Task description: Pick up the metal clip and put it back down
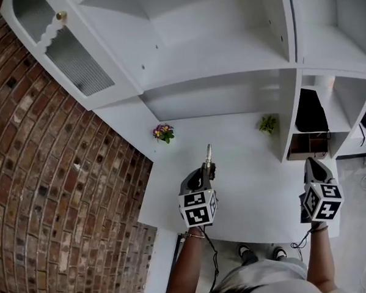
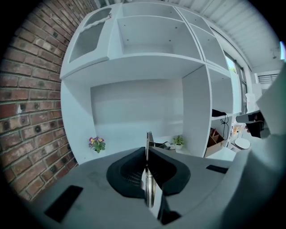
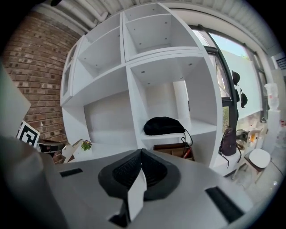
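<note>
A thin metal clip [image 1: 208,154] sticks forward out of my left gripper [image 1: 208,167], which is shut on it above the white desk [image 1: 252,176]. In the left gripper view the clip [image 2: 149,179] stands on edge between the pressed pads, and its tip rises past my left gripper [image 2: 147,150]. My right gripper [image 1: 310,162] hovers over the desk's right edge, well apart from the clip. In the right gripper view my right gripper [image 3: 140,152] has its tips together, with nothing held.
A small pot of purple flowers [image 1: 163,133] and a green plant [image 1: 268,123] stand at the back of the desk. A black bag [image 1: 310,110] lies in the right shelf above a brown box [image 1: 305,145]. A brick wall [image 1: 44,181] runs along the left.
</note>
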The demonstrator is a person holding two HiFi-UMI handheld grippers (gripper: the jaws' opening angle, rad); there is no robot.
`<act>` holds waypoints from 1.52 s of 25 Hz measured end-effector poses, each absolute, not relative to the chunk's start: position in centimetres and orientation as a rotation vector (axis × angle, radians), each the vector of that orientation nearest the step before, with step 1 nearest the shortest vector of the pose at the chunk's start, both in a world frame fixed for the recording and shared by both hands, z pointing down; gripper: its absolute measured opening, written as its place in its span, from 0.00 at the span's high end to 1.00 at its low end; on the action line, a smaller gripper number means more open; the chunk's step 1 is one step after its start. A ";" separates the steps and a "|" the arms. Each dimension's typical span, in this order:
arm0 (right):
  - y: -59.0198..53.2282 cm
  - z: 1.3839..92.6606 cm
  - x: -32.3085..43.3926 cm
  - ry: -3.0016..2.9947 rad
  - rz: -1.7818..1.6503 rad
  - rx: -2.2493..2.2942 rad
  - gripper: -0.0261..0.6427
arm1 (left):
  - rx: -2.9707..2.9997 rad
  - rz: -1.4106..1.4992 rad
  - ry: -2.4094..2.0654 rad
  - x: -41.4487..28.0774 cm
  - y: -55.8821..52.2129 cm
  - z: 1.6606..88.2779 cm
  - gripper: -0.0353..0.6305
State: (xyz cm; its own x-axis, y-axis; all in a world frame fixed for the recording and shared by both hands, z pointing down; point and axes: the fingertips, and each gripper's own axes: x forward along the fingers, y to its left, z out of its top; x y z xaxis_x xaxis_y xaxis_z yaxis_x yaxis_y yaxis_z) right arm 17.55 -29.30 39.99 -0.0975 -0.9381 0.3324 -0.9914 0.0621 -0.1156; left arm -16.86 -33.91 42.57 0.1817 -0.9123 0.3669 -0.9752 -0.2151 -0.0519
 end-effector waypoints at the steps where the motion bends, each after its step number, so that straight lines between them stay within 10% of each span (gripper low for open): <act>1: -29.2 40.2 17.8 -2.140 0.476 2.005 0.96 | 2.276 0.496 -1.818 -16.7 -34.4 42.7 0.92; 38: -26.8 52.4 17.2 -1.782 0.673 2.043 0.96 | 2.986 1.546 -1.138 -12.0 -42.0 57.7 0.92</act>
